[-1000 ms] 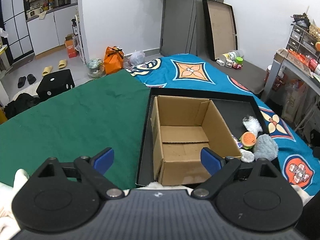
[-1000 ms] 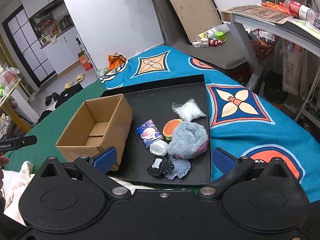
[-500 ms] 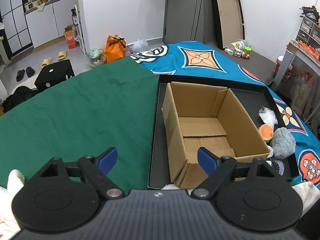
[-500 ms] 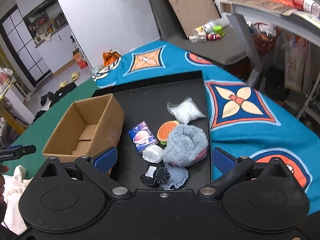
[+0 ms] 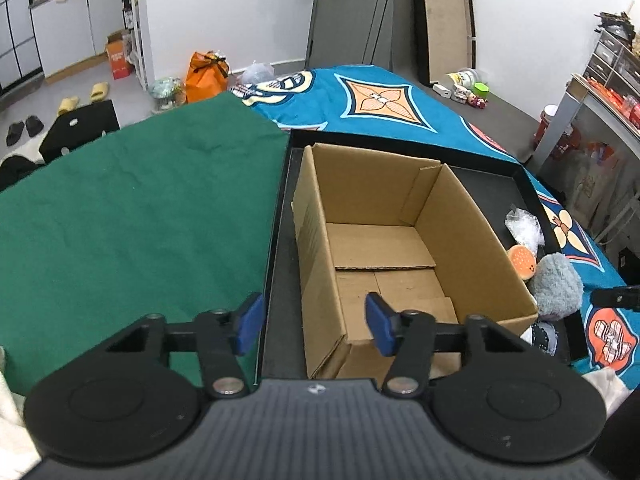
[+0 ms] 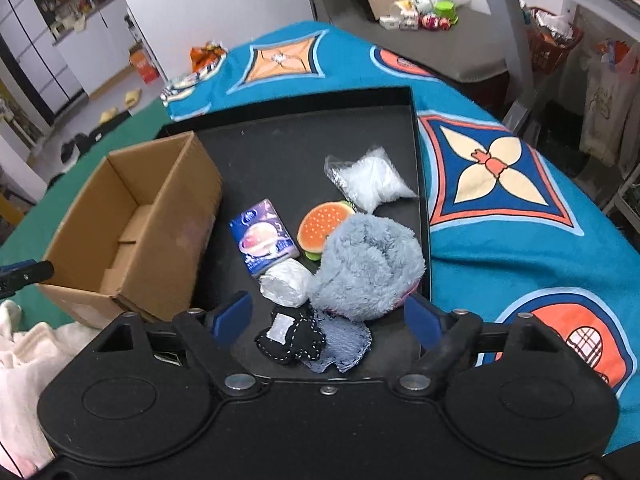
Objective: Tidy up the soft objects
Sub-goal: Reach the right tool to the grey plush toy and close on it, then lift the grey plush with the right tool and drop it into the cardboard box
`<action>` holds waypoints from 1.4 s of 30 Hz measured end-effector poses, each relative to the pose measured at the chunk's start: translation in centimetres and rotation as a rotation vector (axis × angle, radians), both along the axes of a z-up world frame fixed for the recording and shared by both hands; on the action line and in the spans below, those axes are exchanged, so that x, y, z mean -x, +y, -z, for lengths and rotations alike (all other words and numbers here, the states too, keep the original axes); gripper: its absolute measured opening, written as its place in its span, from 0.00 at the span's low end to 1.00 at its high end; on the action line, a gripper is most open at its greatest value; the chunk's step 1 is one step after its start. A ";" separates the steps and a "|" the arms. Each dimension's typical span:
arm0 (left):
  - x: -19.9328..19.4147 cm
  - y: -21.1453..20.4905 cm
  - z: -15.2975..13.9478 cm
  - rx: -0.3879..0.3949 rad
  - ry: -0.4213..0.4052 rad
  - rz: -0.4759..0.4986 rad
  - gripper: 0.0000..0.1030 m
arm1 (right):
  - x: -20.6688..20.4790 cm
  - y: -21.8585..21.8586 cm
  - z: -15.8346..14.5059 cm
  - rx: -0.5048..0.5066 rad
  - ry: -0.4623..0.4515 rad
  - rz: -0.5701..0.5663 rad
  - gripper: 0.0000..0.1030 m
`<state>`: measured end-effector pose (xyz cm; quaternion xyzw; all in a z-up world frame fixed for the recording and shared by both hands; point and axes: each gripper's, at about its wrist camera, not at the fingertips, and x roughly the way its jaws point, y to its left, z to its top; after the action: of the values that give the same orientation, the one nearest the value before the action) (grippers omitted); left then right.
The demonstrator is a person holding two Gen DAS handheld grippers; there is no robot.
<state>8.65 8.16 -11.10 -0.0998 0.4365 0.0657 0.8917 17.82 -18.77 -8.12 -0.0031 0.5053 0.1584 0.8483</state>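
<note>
Cardboard box (image 5: 400, 240) — soft toys (image 6: 366, 264) beside

White walls (image 5: 224, 12) and a grey door (image 5: 344, 12) stand behind. A framed board (image 5: 444, 24) leans against the wall. Slippers (image 5: 84, 96) and an orange bag (image 5: 206, 76) lie on the grey floor (image 5: 52, 92); white cabinets (image 5: 60, 28) stand left, a drawer unit (image 5: 616, 60) right.
</note>
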 end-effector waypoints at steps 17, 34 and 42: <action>-2.6 -0.5 2.3 -0.036 0.027 -0.018 0.10 | -3.6 0.6 3.9 0.057 0.111 0.073 0.82; -4.1 -0.1 3.0 -0.046 -0.012 -0.016 0.07 | -4.7 0.5 6.1 0.058 0.083 0.215 0.63; -3.2 -0.4 4.4 -0.033 0.052 -0.035 0.09 | -4.0 0.3 5.0 0.040 0.043 0.205 0.52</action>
<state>11.86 7.76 -15.50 -0.0909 0.4564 0.0908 0.8804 21.86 -18.45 -13.14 0.0352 0.5242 0.0608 0.8487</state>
